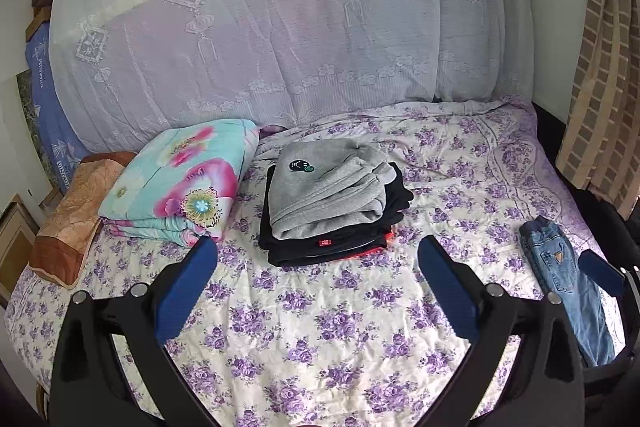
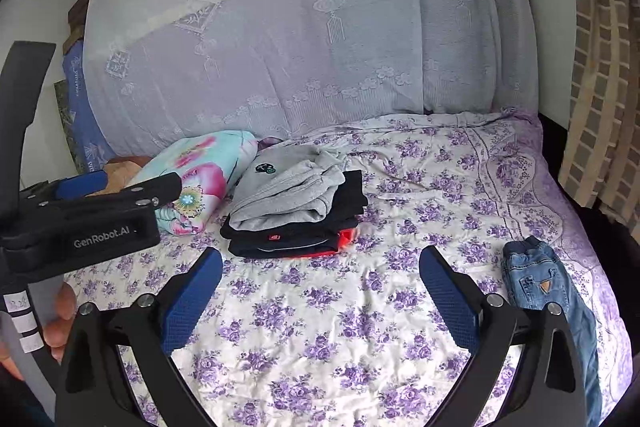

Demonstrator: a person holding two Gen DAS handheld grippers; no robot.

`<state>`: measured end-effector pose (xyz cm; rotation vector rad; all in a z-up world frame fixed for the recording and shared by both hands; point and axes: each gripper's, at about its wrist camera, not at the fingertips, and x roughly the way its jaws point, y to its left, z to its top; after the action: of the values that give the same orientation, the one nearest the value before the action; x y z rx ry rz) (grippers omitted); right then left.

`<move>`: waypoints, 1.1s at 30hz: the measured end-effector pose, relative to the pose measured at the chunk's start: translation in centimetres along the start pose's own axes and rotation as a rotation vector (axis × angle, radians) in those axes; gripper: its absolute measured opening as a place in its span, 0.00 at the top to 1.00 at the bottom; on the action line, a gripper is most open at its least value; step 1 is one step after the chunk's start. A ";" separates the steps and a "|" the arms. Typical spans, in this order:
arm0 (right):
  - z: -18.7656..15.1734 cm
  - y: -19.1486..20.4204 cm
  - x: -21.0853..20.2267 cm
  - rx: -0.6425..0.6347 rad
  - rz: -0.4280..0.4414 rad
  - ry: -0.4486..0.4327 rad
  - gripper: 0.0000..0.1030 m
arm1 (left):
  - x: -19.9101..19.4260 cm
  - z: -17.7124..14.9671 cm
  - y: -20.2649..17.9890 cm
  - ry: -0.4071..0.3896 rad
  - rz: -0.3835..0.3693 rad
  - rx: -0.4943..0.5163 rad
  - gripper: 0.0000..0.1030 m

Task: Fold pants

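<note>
Both tools hang over the bed (image 1: 320,347) with nothing in them. The left tool (image 1: 318,267) has its blue pads spread wide apart over bare flowered sheet; the right tool (image 2: 320,275) is spread just as wide and grips nothing.

The jeans (image 2: 544,287) lie lengthwise near the bed's right edge, at about 3 o'clock from the right tool, waistband toward the far end and legs running back toward the camera. They look narrow, as if the legs already lie one on the other, though that is hard to confirm. In the left wrist view the jeans (image 1: 560,267) sit at about 3 o'clock, well apart from that tool.

At 12 o'clock a stack (image 1: 332,203) of folded clothes sits mid-bed, grey on top of black, with a folded quilt (image 1: 180,183) just beside it at 10 o'clock.

This looks like the start of a fresh pair: reach, no grasp yet. The next move likely calls for both tools to swing right, one to the waistband, one to the hems, and pinch the denim through both layers so it lifts flat.
</note>
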<state>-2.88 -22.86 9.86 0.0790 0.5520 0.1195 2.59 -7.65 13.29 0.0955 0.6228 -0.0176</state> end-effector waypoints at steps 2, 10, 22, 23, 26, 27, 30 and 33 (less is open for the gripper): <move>0.2 0.3 0.1 0.010 0.052 0.018 0.04 | 0.2 -0.1 0.4 0.004 0.004 -0.005 0.05; 0.2 1.3 0.0 0.061 0.069 0.022 0.04 | 1.4 -0.9 2.8 0.006 0.053 -0.009 0.05; 0.5 3.2 1.4 0.042 0.041 0.042 0.04 | 2.9 -0.3 6.1 -0.022 0.059 -0.045 0.05; 0.5 3.2 1.4 0.042 0.041 0.041 0.04 | 3.1 -0.3 6.2 -0.018 0.051 -0.048 0.05; 0.4 3.4 1.7 0.039 0.049 0.036 0.04 | 3.8 -0.3 6.2 -0.010 0.044 -0.053 0.05; 0.4 3.5 1.9 0.036 0.049 0.039 0.04 | 4.1 -0.3 6.2 -0.006 0.047 -0.054 0.05; 0.3 3.8 2.4 0.032 0.047 0.047 0.04 | 4.9 -0.4 6.3 0.009 0.043 -0.062 0.05; 0.3 3.9 2.8 0.032 0.045 0.053 0.04 | 5.7 -0.5 6.6 0.035 0.043 -0.082 0.05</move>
<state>-0.69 -18.64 9.03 0.1201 0.6049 0.1567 7.23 -0.93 10.13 0.0302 0.6556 0.0509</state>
